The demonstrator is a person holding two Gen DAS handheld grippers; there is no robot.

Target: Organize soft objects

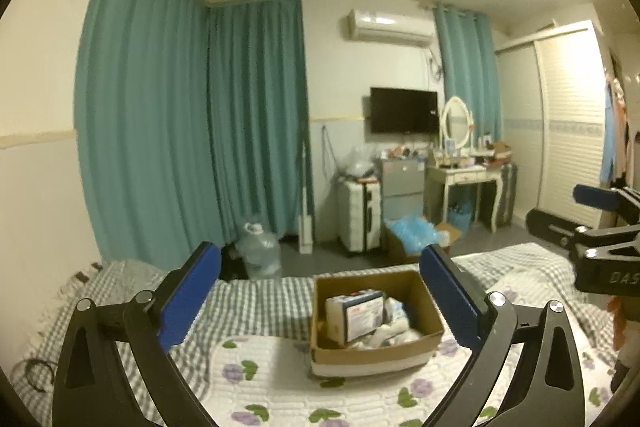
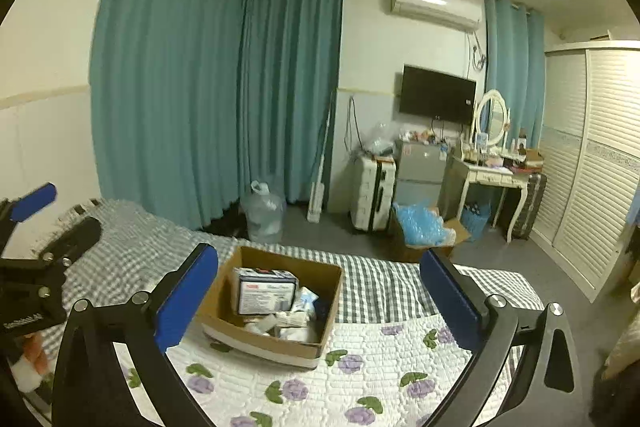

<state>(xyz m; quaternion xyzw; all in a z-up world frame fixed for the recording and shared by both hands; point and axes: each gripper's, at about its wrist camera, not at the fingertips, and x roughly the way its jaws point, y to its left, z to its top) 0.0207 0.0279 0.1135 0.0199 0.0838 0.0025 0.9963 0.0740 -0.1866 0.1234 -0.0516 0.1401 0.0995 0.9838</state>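
An open cardboard box (image 1: 376, 355) stands on the bed's flowered quilt (image 1: 280, 387). It holds a white wrapped pack (image 1: 360, 311) and several small soft white items (image 1: 392, 331). My left gripper (image 1: 320, 295) is open and empty, raised above the bed, with the box between its blue pads (image 1: 188, 299). My right gripper (image 2: 320, 299) is open and empty, with the box (image 2: 276, 347) and the pack (image 2: 264, 291) just right of its left pad. Each gripper shows at the edge of the other's view: the right one (image 1: 600, 227) and the left one (image 2: 36, 227).
A grey checked blanket (image 2: 384, 291) covers the far side of the bed. Beyond it on the floor stand a water jug (image 1: 260, 251), a white suitcase (image 1: 360, 215), a box of blue bags (image 2: 424, 227) and a dressing table (image 2: 492, 179). Teal curtains hang at left.
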